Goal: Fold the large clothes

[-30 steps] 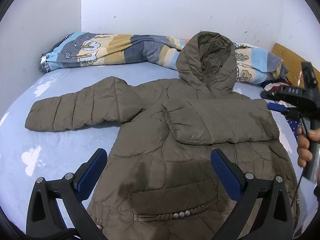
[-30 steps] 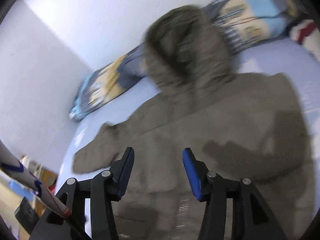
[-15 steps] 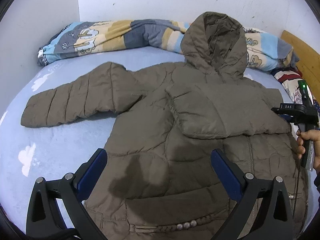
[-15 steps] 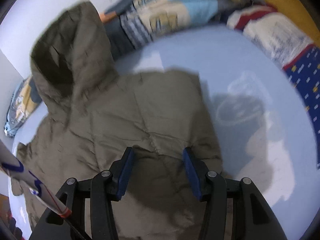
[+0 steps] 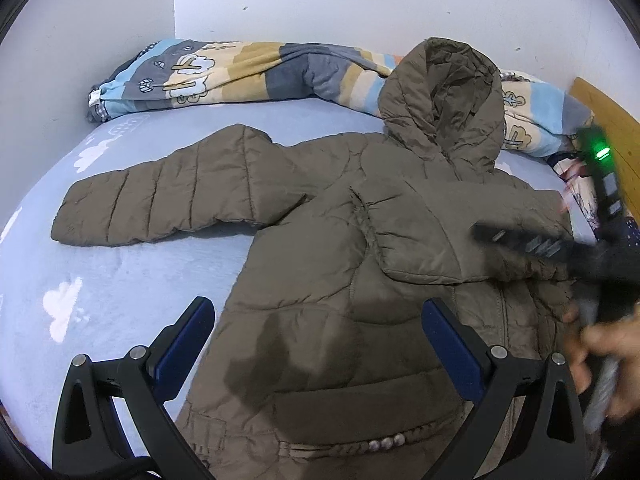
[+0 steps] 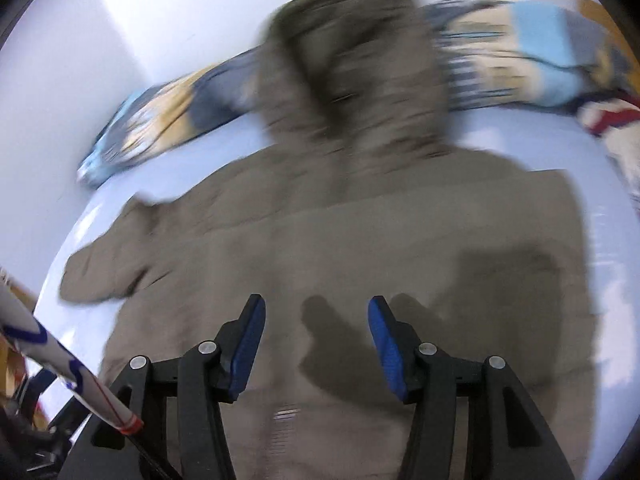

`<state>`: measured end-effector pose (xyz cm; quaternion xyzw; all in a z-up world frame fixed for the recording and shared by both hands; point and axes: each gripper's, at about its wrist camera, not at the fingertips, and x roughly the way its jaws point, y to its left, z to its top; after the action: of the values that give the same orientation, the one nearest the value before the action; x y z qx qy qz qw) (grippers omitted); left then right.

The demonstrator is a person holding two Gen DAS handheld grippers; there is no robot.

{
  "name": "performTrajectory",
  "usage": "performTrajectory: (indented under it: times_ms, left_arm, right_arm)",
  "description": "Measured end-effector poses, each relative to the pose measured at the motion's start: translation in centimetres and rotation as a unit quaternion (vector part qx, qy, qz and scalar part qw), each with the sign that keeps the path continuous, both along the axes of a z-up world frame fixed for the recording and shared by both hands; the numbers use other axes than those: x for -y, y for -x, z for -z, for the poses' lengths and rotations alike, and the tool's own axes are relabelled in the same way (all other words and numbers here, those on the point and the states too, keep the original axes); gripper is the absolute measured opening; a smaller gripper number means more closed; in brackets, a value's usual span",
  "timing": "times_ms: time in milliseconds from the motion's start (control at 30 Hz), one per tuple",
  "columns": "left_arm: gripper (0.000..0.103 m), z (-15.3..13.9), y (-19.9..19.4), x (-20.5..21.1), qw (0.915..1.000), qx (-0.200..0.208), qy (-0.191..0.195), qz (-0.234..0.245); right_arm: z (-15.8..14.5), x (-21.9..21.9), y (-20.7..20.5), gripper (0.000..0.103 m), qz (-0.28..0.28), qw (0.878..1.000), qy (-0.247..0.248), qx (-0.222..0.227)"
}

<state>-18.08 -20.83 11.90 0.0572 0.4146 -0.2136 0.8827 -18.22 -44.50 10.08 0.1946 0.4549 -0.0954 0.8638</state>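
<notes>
Left gripper: jaws spread wide, nothing between them, hovering above the lower front of the jacket. No contact seen.

Ahead of it and off to its left side: the one sleeve not folded in, the outstretched sleeve, lying flat on the blue sheet. Long axis runs crosswise to the gripper's line of sight, cuff farthest out to the left, shoulder end nearest the jacket body. Well apart from the fingertips.

Straight ahead and slightly right: the other sleeve, folded sleeve, lies across the chest. Beyond it the hood rests up against the striped blanket at the wall.

Right gripper: jaws parted, holding nothing, over the jacket's mid-body. View is motion-blurred; contact with the fabric cannot be told. In the left wrist view this gripper shows as a dark blur at the right edge over the folded sleeve, with the person's hand below it.

Judgement: the coming move turns on the outstretched sleeve. It lies on the left gripper's side, so the left is the nearer tool. Reach would go forward and leftward; a grip near the cuff, jaws closing across the sleeve's width, would let it be carried rightward over the chest. Puffy quilting likely compresses and may slip from a shallow pinch.
</notes>
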Motion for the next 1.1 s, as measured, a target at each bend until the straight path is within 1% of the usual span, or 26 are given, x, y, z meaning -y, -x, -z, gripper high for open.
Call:
performTrajectory:
  times_ms: [67,100,167,200,267,333,400,500,533,567,667,733,833,933,967,1033,1067,1100]
  left_arm:
    - [0.103,-0.1,-0.1,-0.3,1.0000,-0.003,0.004,-0.001]
    - [0.103,-0.2,-0.2,-0.4,1.0000,-0.004,0.006,-0.002]
    - [0.103,-0.4,-0.2,-0.5,1.0000,-0.004,0.008,-0.002]
    - [0.103,-0.6,-0.2,-0.6,0.9999,-0.004,0.011,-0.001]
    - [0.103,-0.8,-0.1,-0.8,0.9999,-0.002,0.014,0.001]
    - [0.103,-1.1,0.1,-0.8,0.9999,-0.001,0.016,0.004]
    - [0.103,-1.2,0.5,-0.9,0.9998,0.001,0.016,0.006]
    - [0.103,-1.0,1.1,-0.7,0.9999,-0.002,0.010,0.013]
    - [0.103,-0.8,1.3,-0.5,0.9998,-0.008,0.008,0.018]
    - [0.103,-0.5,1.5,-0.4,0.9996,-0.016,0.007,0.023]
    - [0.103,0.8,2.4,-0.1,0.9985,-0.044,-0.002,0.032]
    - [0.103,1.8,3.0,0.1,0.9976,-0.059,-0.014,0.035]
    - [0.103,3.8,3.8,0.4,0.9951,-0.084,-0.036,0.037]
    - [0.103,6.6,4.2,0.7,0.9878,-0.133,-0.067,0.046]
    - [0.103,7.2,4.2,0.6,0.9871,-0.136,-0.071,0.043]
    - [0.103,6.9,4.2,0.4,0.9886,-0.128,-0.072,0.034]
    - [0.103,6.3,4.3,0.0,0.9901,-0.119,-0.071,0.026]
    - [0.103,5.3,4.2,-0.5,0.9924,-0.107,-0.057,0.021]
  right_arm:
    - [1.4,-1.6,-1.0,0.059,-0.008,1.000,0.008,-0.022]
    - [2.7,-2.1,-1.7,0.061,-0.006,0.999,0.013,-0.043]
    - [3.9,-2.5,-2.1,0.064,-0.005,0.998,0.029,-0.064]
    - [4.0,-2.6,-2.3,0.064,-0.005,0.997,0.034,-0.065]
    - [3.0,-2.5,-2.0,0.064,-0.001,0.997,0.026,-0.067]
    - [1.1,-2.3,-0.3,0.064,-0.003,0.999,0.004,-0.048]
    - [-1.1,-2.9,2.3,0.064,-0.005,1.000,0.002,-0.030]
    - [-3.3,-2.8,7.6,0.065,0.000,1.000,0.010,-0.029]
    - [-3.4,-3.2,8.7,0.067,0.003,0.999,0.014,-0.031]
    - [-3.6,-3.2,10.7,0.071,0.009,0.999,0.020,-0.037]
    - [-2.6,-3.0,15.8,0.072,0.026,0.997,0.025,-0.063]
    - [-1.8,-2.7,18.1,0.072,0.039,0.996,0.027,-0.074]
    - [-0.3,-1.7,20.1,0.072,0.065,0.995,0.018,-0.076]
    - [1.5,-1.1,20.2,0.072,0.076,0.993,-0.006,-0.096]
    - [2.1,-1.0,20.0,0.072,0.070,0.992,-0.014,-0.101]
    - [2.3,-1.1,19.7,0.072,0.069,0.992,-0.003,-0.107]
    - [1.9,-1.1,19.7,0.072,0.069,0.993,-0.002,-0.100]
    - [1.1,-1.0,19.7,0.072,0.071,0.994,-0.005,-0.085]
